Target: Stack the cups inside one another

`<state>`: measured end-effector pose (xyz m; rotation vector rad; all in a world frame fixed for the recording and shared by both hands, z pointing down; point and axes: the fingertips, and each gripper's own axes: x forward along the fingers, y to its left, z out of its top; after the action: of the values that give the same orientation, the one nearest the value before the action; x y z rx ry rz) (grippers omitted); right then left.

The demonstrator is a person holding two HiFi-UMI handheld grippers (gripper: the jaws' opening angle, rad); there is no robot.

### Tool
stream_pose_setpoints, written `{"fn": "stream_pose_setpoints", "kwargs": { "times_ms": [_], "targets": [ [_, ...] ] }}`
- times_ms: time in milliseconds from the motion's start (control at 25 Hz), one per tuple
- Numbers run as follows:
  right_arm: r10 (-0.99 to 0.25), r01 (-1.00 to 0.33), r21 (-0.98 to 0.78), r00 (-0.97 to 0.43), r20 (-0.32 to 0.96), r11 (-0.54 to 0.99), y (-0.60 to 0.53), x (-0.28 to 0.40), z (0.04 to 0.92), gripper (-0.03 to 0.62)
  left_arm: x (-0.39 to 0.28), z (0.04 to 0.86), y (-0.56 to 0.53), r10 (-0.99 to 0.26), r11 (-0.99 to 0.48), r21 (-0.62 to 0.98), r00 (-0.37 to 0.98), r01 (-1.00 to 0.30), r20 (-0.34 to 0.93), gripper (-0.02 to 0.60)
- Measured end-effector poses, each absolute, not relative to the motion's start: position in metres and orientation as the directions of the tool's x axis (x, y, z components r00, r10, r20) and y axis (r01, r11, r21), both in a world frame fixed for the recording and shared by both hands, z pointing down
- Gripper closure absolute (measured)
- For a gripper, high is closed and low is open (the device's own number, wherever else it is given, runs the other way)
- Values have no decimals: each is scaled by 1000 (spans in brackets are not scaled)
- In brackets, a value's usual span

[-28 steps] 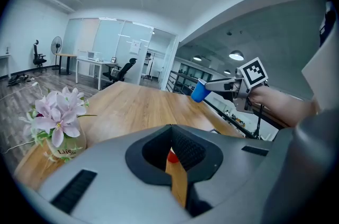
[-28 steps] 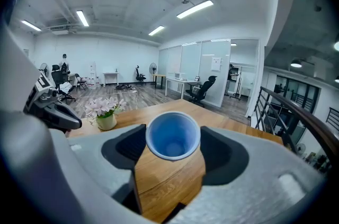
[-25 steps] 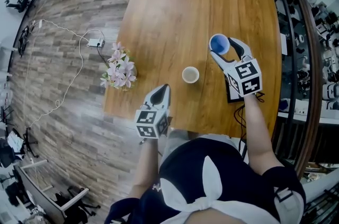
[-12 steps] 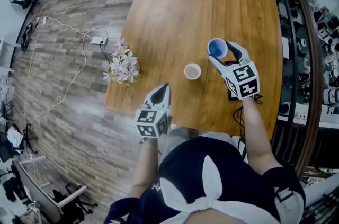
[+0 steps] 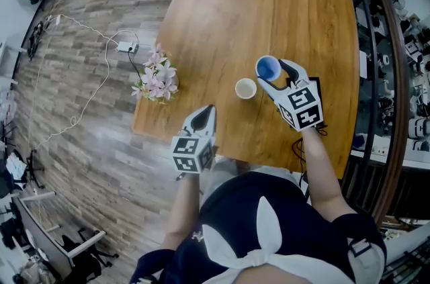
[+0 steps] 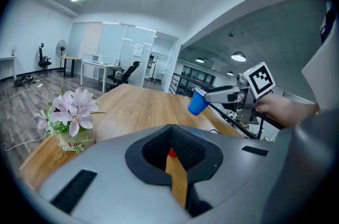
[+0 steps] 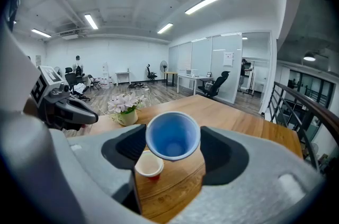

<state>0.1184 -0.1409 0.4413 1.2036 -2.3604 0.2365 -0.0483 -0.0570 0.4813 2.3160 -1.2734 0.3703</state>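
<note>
We hold the blue cup (image 7: 172,135) clamped in our right gripper (image 5: 274,72), in the air near the small cup (image 5: 245,88) by the desk's (image 5: 222,21) near edge. Coming down off-centre could knock it over. Our left gripper (image 5: 205,116) has its jaws together, empty.

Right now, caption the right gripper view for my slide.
Right gripper clamps a blue cup in its jaws; a smaller red cup stands on the table.

The blue cup (image 5: 267,67) is plastic and empty. It is held off the table between the jaws of the right gripper (image 5: 273,73), a little tilted, with its mouth up. The red cup (image 5: 245,88), white inside and also empty, stands upright on the wooden table, near the blue one, not touching it.
</note>
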Motion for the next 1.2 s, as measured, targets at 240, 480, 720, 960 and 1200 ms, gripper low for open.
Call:
{"fn": "stream_pose_setpoints", "kwargs": {
  "times_ms": [240,480,720,960,1200],
  "targets": [
    [-679,-770,44,-532,505,636,-131,101,456,278,-49,488,-53,-719,-458,270,531,-847,448,565],
    [-642,-740,31,-562,521,672,-121,85,463,278,-49,487,-50,-717,-453,272,528,-849,455,565],
    [-620,-716,28,-584,524,698,-118,73,466,278,-53,488,-48,-729,-441,268,516,-857,451,565],
    [-596,-699,21,-594,539,715,-116,68,473,276,-54,490,-43,-725,-433,269,510,-860,463,565],
    [-578,-692,5,-598,555,722,-117,64,483,276,-59,493,-46,-739,-416,269,495,-869,457,565]
  ]
}}
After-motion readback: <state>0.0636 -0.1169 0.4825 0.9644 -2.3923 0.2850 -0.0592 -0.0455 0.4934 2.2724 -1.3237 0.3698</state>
